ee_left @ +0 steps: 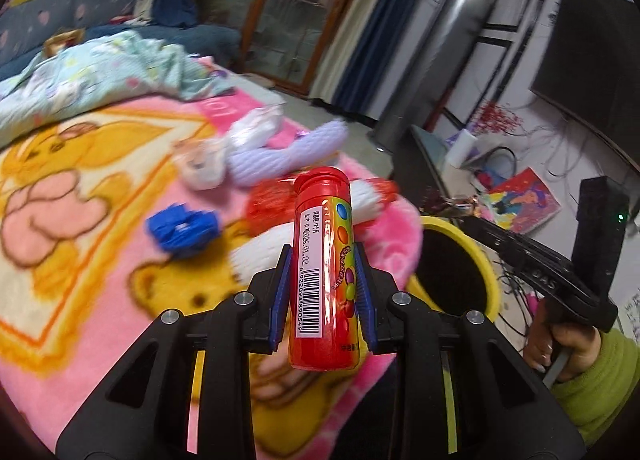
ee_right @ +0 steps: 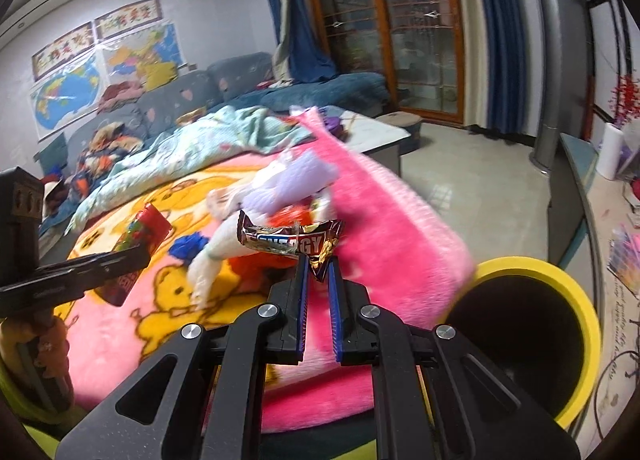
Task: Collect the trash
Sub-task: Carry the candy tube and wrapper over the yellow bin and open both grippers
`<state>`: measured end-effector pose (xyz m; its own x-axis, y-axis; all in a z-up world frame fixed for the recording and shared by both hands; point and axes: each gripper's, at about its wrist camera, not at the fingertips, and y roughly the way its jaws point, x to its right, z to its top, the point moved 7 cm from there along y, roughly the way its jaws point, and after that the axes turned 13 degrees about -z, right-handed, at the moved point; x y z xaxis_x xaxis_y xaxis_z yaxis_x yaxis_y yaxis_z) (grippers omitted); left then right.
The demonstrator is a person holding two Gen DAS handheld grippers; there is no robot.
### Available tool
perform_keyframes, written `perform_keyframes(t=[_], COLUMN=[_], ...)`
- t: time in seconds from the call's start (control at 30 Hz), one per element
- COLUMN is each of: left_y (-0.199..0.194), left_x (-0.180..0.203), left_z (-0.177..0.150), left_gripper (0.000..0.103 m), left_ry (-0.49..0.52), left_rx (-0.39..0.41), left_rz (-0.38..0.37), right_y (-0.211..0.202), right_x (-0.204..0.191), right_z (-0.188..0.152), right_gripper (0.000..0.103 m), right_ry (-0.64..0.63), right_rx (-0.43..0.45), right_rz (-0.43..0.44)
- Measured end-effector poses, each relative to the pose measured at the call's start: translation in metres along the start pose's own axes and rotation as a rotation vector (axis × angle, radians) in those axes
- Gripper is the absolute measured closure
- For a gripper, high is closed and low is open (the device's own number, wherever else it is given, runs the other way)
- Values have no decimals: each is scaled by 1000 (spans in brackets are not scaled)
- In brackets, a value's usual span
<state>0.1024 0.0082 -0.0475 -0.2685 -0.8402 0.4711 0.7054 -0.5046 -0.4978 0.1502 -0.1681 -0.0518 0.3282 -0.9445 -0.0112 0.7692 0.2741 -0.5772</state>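
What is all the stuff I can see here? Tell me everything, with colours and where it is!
candy tube: one, red with a barcode label, clamped in the left gripper
snack wrapper: one, shiny brown and silver, pinched in the right gripper
bin: one, yellow rim and dark inside, on the floor beside the blanket
blanket: one, pink with yellow bears, spread under the litter
blue scrap: one, crumpled, lying on the blanket
lilac foam net: one, on the blanket further back
red wrapper: one, crinkly, behind the tube
sofa: one, blue-grey, along the wall
maps: two, on the wall
left gripper: one, black with blue pads
right gripper: one, black with blue pads
hand: one, green sleeve, holding the right gripper's handle
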Motion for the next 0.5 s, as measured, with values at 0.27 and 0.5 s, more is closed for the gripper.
perform_keyframes(t=[0.27,0.5], left_y=[37,64], left_x=[43,74], left_z=[5,7], left_gripper=[81,81], left_ry=[81,135], left_rx=[-33,-57], left_rz=[-81,-140], right_y=[-7,-11], right_x=[46,94], right_z=[5,3], right_gripper=[93,93], right_ry=[82,168], right_rx=[19,22], right_rz=[-95,-194])
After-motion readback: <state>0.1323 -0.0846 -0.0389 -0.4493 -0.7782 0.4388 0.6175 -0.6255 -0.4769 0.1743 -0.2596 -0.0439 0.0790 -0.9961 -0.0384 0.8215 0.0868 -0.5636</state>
